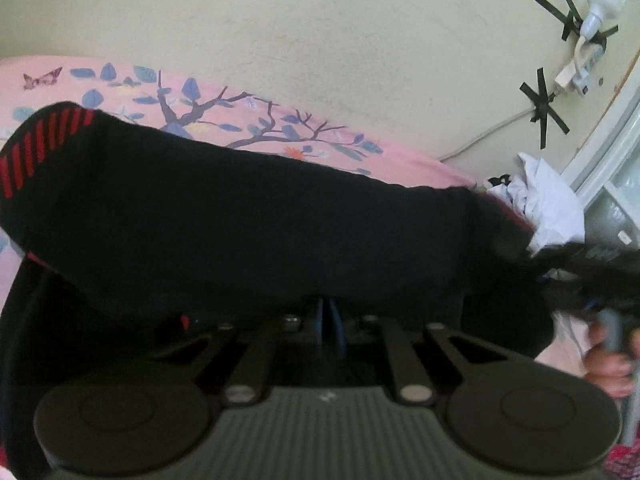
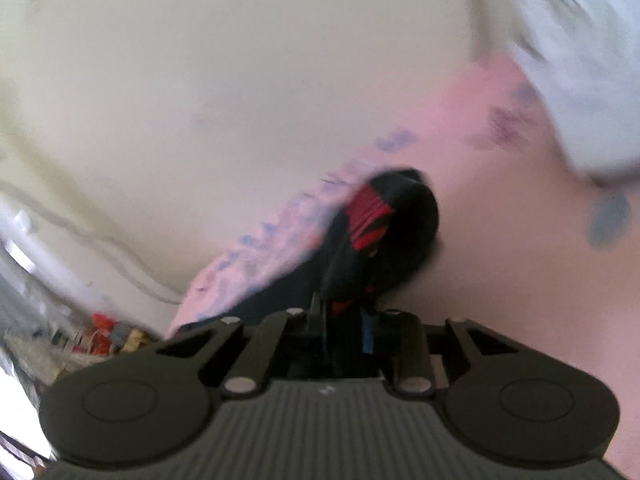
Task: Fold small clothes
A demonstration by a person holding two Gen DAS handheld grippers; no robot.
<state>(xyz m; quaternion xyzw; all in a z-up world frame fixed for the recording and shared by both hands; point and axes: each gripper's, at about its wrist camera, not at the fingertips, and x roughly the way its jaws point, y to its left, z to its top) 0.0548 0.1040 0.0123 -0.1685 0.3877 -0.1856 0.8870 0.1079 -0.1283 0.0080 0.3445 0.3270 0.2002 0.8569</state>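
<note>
Holding the black knit garment with red-striped trim [image 1: 248, 216] stretched between both tools, I judge this as the lift-and-spread step before a fold. My left gripper [image 1: 329, 312] has its blue-padded fingers pressed together on the near hem, the cloth draped across that whole view above the pink bedsheet printed with blue-leaved branches [image 1: 280, 128]. My right gripper [image 2: 346, 312] pinches a bunched end where the red stripes show [image 2: 370, 216]; this view is smeared by motion, so the exact bite is hard to read. A crumpled white cloth pile [image 1: 548, 200] sits by the wall. Next, I would lower the garment flat onto the sheet, keeping tension even, then bring one end over the other.
</note>
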